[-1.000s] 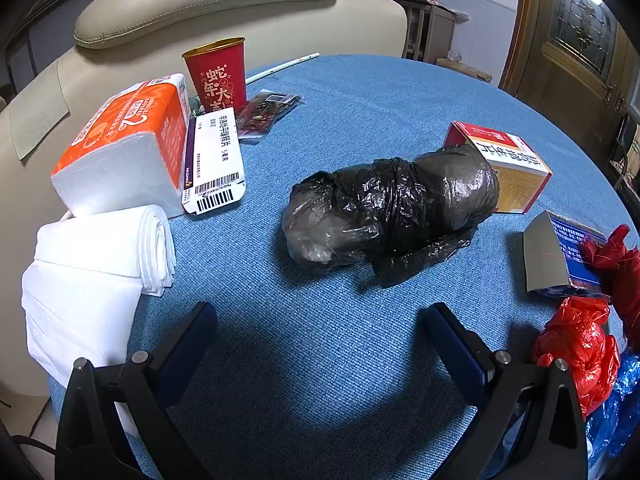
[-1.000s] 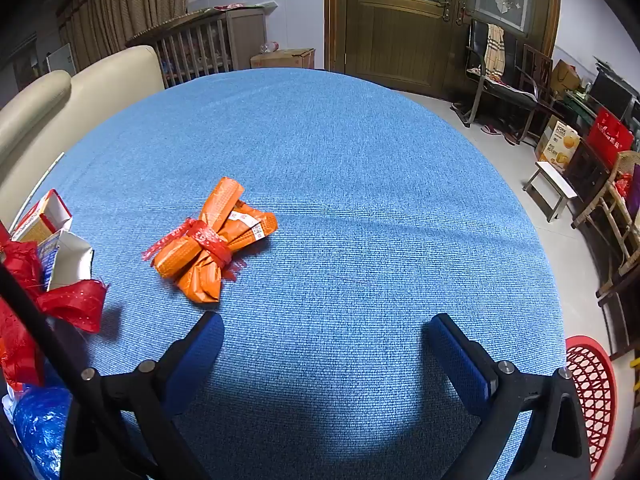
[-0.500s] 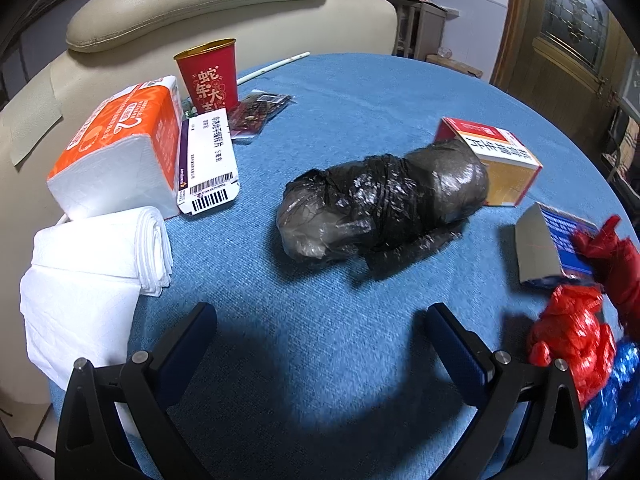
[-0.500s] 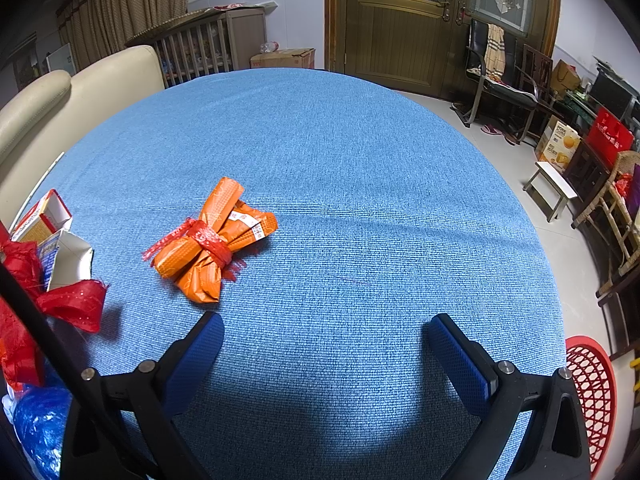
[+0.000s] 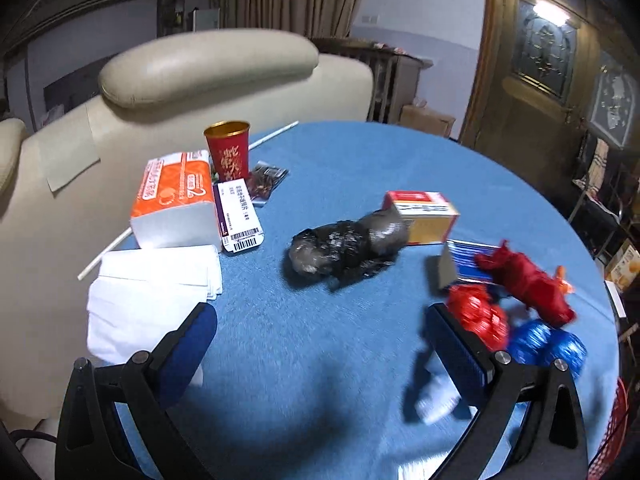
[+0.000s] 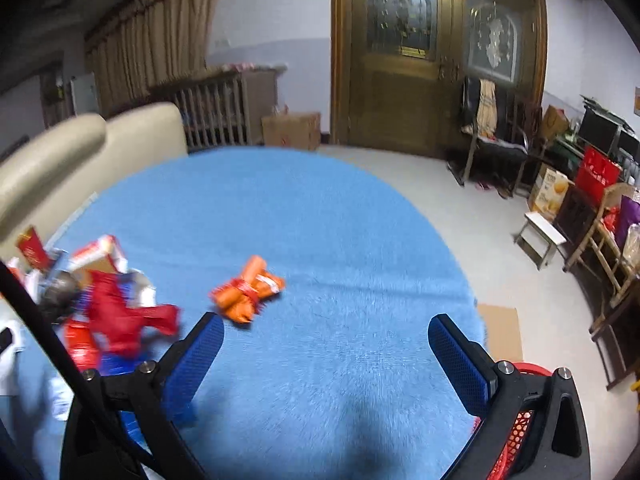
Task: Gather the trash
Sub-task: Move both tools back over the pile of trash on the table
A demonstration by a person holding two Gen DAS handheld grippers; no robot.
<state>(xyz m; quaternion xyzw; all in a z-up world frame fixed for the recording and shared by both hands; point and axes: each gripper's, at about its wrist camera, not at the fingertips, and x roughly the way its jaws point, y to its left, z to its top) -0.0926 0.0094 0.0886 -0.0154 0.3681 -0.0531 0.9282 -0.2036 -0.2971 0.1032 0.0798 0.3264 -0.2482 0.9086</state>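
Note:
On the round blue table [image 5: 352, 160] lies a knotted black plastic bag [image 5: 344, 244] near the middle. To its right are red bags [image 5: 528, 280], a red crumpled wrapper [image 5: 476, 312] and blue crumpled wrappers [image 5: 544, 344]. My left gripper [image 5: 320, 332] is open and empty, raised above the table in front of the black bag. In the right wrist view an orange tied wrapper bundle [image 6: 248, 292] lies on the table [image 6: 320, 208], and the red bag [image 6: 116, 316] shows at left. My right gripper [image 6: 326, 340] is open and empty, above and short of the orange bundle.
An orange tissue pack [image 5: 172, 196], folded white tissues [image 5: 152, 292], a red cup [image 5: 228, 152], a barcode box [image 5: 238, 216] and an orange-red carton [image 5: 424, 216] stand on the table. A beige sofa [image 5: 200, 76] is behind. A red basket [image 6: 516, 424] sits on the floor at right.
Both grippers have lifted and pulled back from the table, so the objects look smaller and farther. Both views are motion-blurred. Nothing has been taken hold of.

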